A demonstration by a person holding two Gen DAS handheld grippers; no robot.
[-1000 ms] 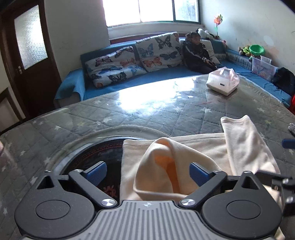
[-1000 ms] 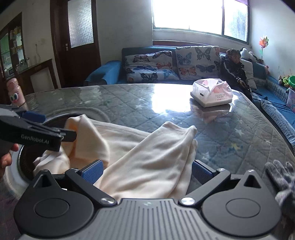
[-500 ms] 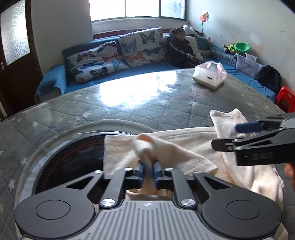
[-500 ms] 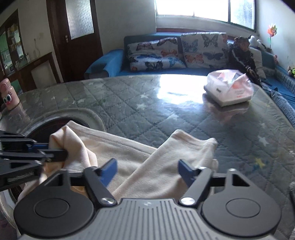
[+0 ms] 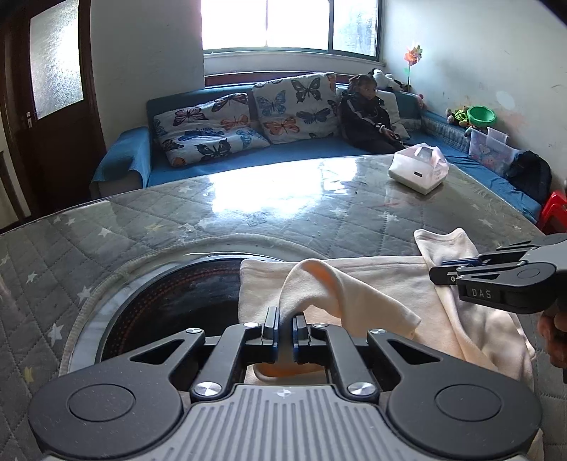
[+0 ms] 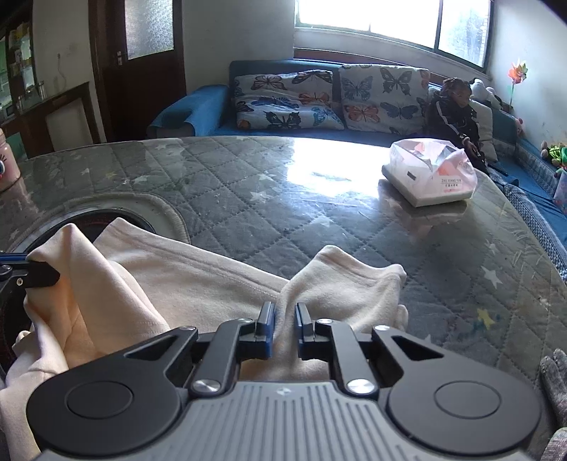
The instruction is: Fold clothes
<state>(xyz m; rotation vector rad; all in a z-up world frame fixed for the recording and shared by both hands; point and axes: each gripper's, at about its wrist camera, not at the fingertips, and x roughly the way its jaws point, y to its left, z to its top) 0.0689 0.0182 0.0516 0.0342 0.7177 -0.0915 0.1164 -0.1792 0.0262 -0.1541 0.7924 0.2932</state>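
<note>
The left gripper [image 5: 285,328] is clamped on a raised fold of the cream-coloured soft cotton garment [image 5: 354,294], its blue-padded fingers [image 5: 271,324] pinching the cloth so that it peaks up between them and drapes off to the right. The right gripper [image 6: 284,321] likewise pinches the garment — a ridge of fabric stands between its two narrowly spaced fingers [image 6: 265,319], which press on it from both sides. In the left wrist view the right gripper comes in from the right edge, its tips at the garment's far corner, with part of a hand [image 5: 554,340] behind it. The garment lies spread on the grey quilted star-patterned table cover under glass [image 6: 319,198], its left end overlapping a round dark inset with a pale rim [image 5: 170,294] in the tabletop. Farther across the table sits a white box wrapped in a pink-and-white plastic bag [image 6: 430,177], well apart from the cloth. Beyond the table runs a blue sofa with butterfly-print cushions [image 5: 248,120], where a person in dark clothing [image 5: 368,113] sits below a bright window [image 5: 283,25]. A grey knitted glove [image 6: 554,383] shows at the right edge of the right wrist view.
</note>
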